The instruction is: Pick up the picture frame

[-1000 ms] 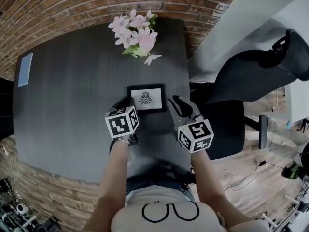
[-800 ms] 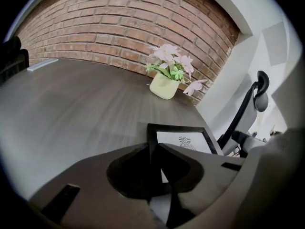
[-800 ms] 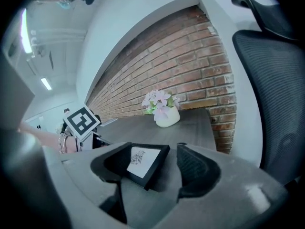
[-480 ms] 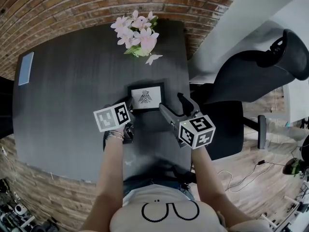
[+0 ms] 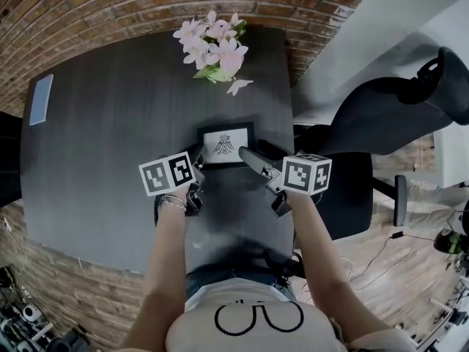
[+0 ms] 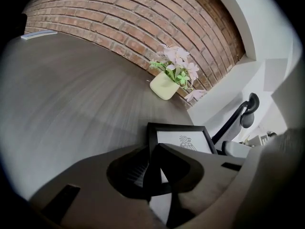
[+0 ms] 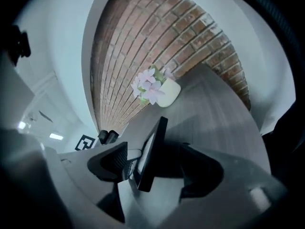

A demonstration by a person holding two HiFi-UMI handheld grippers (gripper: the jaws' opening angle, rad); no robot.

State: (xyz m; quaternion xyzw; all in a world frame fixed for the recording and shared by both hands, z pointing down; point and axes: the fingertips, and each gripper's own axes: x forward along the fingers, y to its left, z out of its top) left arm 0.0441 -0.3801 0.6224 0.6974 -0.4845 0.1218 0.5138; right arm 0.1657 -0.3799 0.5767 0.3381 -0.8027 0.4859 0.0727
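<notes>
A black picture frame (image 5: 226, 145) with a small drawing on white lies on the dark table (image 5: 110, 123) in front of me. My left gripper (image 5: 198, 166) is at its near left corner. In the left gripper view the frame's (image 6: 183, 140) dark border runs between the jaws, and that gripper (image 6: 155, 149) is shut on it. My right gripper (image 5: 253, 163) reaches in from the right, rolled onto its side. In the right gripper view the frame (image 7: 157, 132) shows edge-on between the wide jaws of this gripper (image 7: 155, 159), and the pads stand clear of it. Whether the frame is off the table I cannot tell.
A pale vase of pink flowers (image 5: 216, 50) stands at the table's far edge against the brick wall (image 5: 110, 6). A flat light-coloured object (image 5: 40, 103) lies at the far left corner. A black office chair (image 5: 381, 123) stands right of the table's edge.
My right gripper opened wide, rolled onto its side and moved left until its jaws straddle the frame's right edge. The left gripper rolled but stayed at the frame's near left corner.
</notes>
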